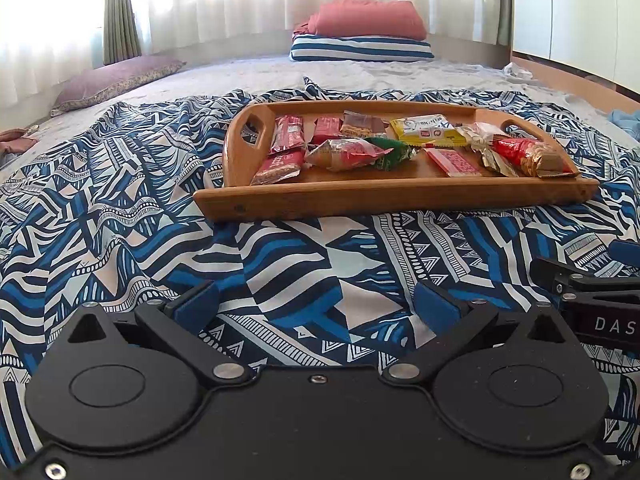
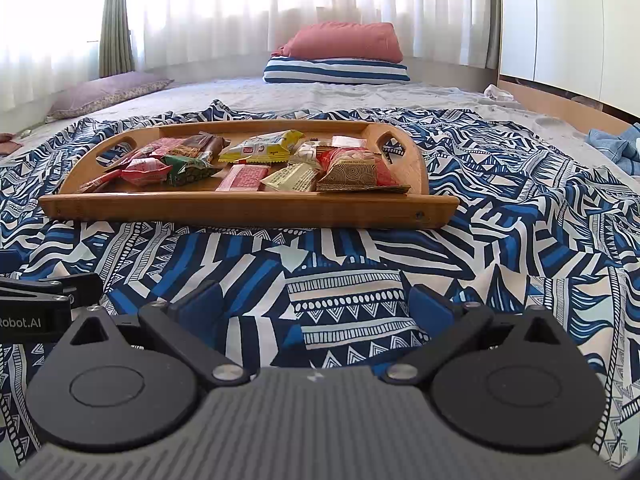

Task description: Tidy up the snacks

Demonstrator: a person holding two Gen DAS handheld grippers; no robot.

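Note:
A wooden tray (image 1: 360,200) (image 2: 248,206) with cut-out handles lies on a blue patterned cloth (image 1: 120,208) (image 2: 520,216) and holds several wrapped snacks. Among them are red bars (image 1: 286,133), a yellow packet (image 1: 428,130) (image 2: 264,147), a red-and-green pouch (image 1: 352,153) (image 2: 160,170) and a brown-and-red biscuit pack (image 2: 356,174). My left gripper (image 1: 316,306) hovers low over the cloth in front of the tray, open and empty. My right gripper (image 2: 316,306) stands beside it, also open and empty. Each wrist view shows the other gripper at its edge.
The cloth covers a bed. A pink pillow (image 1: 372,20) on a striped one (image 1: 360,48) sits at the far end, a purple cushion (image 1: 116,80) at far left. Curtains line the back, a wooden bed frame (image 1: 580,80) and blue fabric (image 2: 616,146) lie at right.

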